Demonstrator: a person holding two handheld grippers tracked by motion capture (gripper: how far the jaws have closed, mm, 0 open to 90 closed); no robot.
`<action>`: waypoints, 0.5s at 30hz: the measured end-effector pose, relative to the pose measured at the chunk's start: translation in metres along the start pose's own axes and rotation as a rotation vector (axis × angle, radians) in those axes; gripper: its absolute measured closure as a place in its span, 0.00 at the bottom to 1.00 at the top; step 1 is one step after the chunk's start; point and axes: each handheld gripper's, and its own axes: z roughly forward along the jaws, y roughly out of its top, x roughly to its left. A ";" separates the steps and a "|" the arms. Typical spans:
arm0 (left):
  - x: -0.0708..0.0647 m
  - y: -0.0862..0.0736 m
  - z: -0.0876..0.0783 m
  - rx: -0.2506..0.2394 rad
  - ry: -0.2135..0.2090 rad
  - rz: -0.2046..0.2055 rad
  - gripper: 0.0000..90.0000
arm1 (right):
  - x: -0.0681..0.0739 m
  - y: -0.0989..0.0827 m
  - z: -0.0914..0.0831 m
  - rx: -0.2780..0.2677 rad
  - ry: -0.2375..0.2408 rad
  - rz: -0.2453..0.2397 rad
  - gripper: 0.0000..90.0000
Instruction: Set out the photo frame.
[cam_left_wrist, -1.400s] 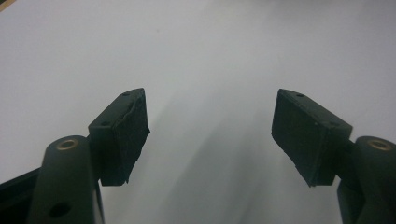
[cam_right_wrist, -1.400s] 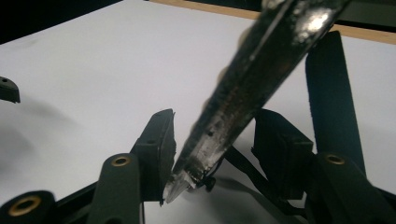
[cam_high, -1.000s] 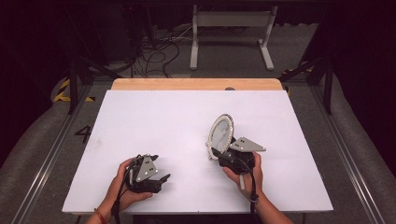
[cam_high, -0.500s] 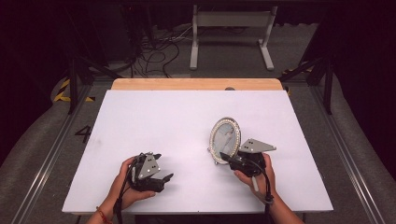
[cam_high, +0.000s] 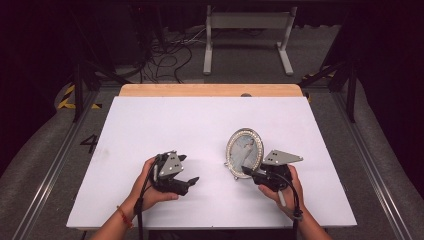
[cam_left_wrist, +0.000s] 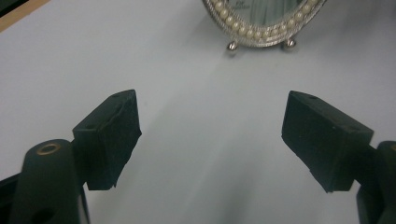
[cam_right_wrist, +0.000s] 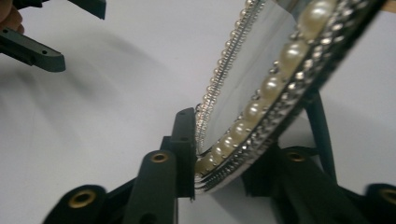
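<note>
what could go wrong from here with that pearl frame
1. The right claw pinches the oval pearl-rimmed frame only at its lower edge, and its jaws have just been opening; the frame might slip or swing.
2. The frame stands tilted on small ball feet; released carelessly, it could tip onto the white table.
3. The left claw is open and empty, apart from the frame, so it offers no support.

Our left gripper (cam_high: 186, 170) hovers low over the table, its jaws spread wide and just opened further with nothing between them. Our right gripper (cam_high: 248, 172) has its jaws clamped on the frame's rim, having just eased slightly wider.
</note>
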 end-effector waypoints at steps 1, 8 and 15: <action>0.001 0.004 0.005 -0.011 -0.015 -0.011 0.22 | -0.001 0.000 -0.002 -0.009 -0.005 0.017 0.69; 0.013 0.023 0.038 -0.075 -0.103 -0.067 0.18 | 0.004 -0.001 -0.010 -0.046 -0.014 0.010 0.80; 0.016 0.030 0.056 -0.046 -0.093 -0.026 0.17 | -0.001 -0.002 -0.011 -0.063 0.013 0.044 0.84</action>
